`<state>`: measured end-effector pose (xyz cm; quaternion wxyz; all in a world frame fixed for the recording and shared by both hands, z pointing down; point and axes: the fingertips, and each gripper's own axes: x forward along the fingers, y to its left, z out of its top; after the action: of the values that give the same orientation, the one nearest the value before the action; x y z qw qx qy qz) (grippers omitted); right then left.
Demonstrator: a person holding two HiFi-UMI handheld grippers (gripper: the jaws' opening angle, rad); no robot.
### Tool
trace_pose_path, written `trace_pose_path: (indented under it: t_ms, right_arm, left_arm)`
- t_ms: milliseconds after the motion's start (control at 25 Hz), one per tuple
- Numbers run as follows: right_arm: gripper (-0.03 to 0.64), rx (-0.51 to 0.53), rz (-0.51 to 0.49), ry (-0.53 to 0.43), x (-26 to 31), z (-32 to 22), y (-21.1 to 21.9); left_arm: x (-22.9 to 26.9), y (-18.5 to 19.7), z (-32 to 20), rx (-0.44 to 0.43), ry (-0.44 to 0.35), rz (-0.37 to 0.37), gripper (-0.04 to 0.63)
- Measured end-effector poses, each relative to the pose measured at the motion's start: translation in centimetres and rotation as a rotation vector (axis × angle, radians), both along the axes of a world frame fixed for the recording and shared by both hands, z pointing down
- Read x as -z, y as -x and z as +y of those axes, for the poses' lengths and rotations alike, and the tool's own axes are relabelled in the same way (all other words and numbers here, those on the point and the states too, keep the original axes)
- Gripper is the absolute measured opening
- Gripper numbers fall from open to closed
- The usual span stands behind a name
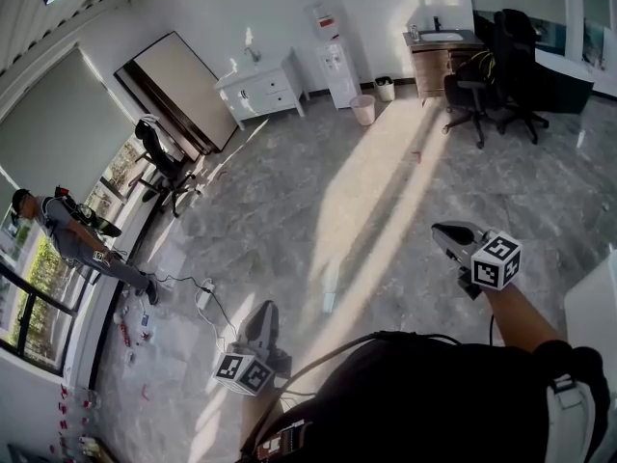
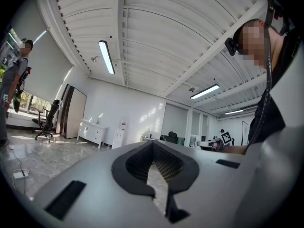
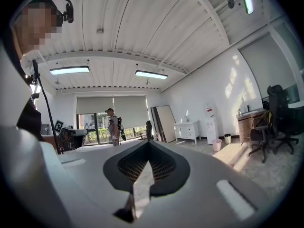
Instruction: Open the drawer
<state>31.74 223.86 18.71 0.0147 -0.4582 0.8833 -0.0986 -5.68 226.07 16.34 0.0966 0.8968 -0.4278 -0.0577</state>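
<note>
Two clenched, empty grippers — my left gripper [image 1: 262, 310] and right gripper [image 1: 442, 231] — point level over the floor [image 1: 366, 191], well apart from the dresser [image 1: 260, 91].

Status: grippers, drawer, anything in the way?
Left gripper, right gripper shut, empty. White dresser against far wall, not reached. Only open floor between.

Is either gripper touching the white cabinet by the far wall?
No, the left gripper and right gripper hang over the grey floor, well short of the white cabinet.
</note>
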Motion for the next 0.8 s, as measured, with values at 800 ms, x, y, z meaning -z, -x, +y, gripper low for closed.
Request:
trace_pose_path:
  t_ms: [800]
  right_arm:
    - [-0.002,-0.109,0.07,-0.013,1.3,-11.6,10.6]
  left_arm:
    - [0.0,10.3,-16.7,-0.124,-0.014,0.036,0.0]
